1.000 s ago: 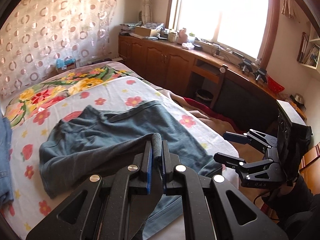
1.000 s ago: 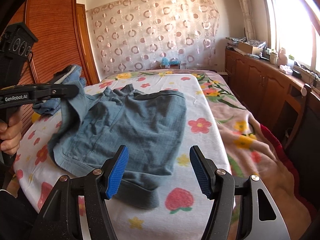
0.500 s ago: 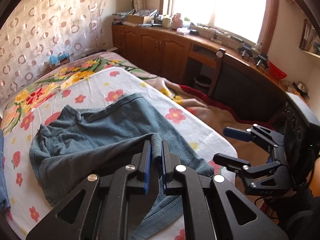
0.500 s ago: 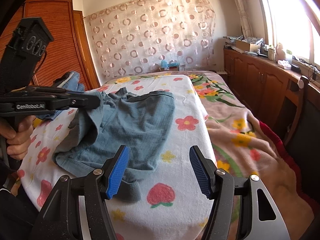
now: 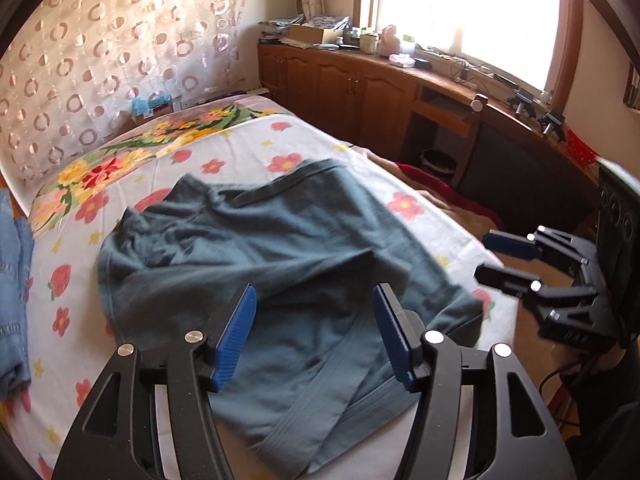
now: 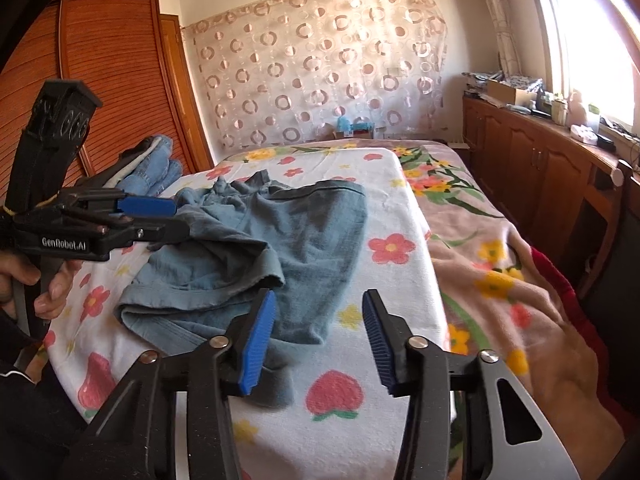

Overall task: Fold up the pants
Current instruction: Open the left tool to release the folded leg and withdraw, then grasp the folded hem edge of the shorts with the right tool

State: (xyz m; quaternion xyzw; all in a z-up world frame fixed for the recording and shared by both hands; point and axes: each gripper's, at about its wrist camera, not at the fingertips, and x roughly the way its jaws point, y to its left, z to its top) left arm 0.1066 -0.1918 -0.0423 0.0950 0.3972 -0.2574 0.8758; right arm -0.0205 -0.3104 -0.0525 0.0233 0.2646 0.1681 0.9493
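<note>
The grey-blue pants (image 5: 280, 264) lie on the flowered bedsheet (image 5: 192, 160), one layer laid over the other in a loose half-fold, the upper edge (image 6: 224, 276) rumpled and not matched to the one beneath. The waistband (image 5: 288, 184) lies at the far end from both tools, and a hem corner (image 5: 468, 316) droops toward the bed's near edge.

The left gripper (image 5: 314, 336) hovers just above the near part of the cloth with its blue pads wide apart and nothing between them. The right gripper (image 6: 318, 340) hangs over the sheet at the pants' near right corner, likewise spread wide and empty.

The step in hand looks like tidying this first fold before the next one. To do it well, each tool should come down on a near corner and pinch both layers together, not just the top one. Draw the corners gently apart to take out the ridge across the middle, then align the edges before carrying them toward the waistband. A one-layer grip would likely drag the fold open. A pile of blue jeans (image 6: 156, 168) lies beyond the left tool, well clear.
</note>
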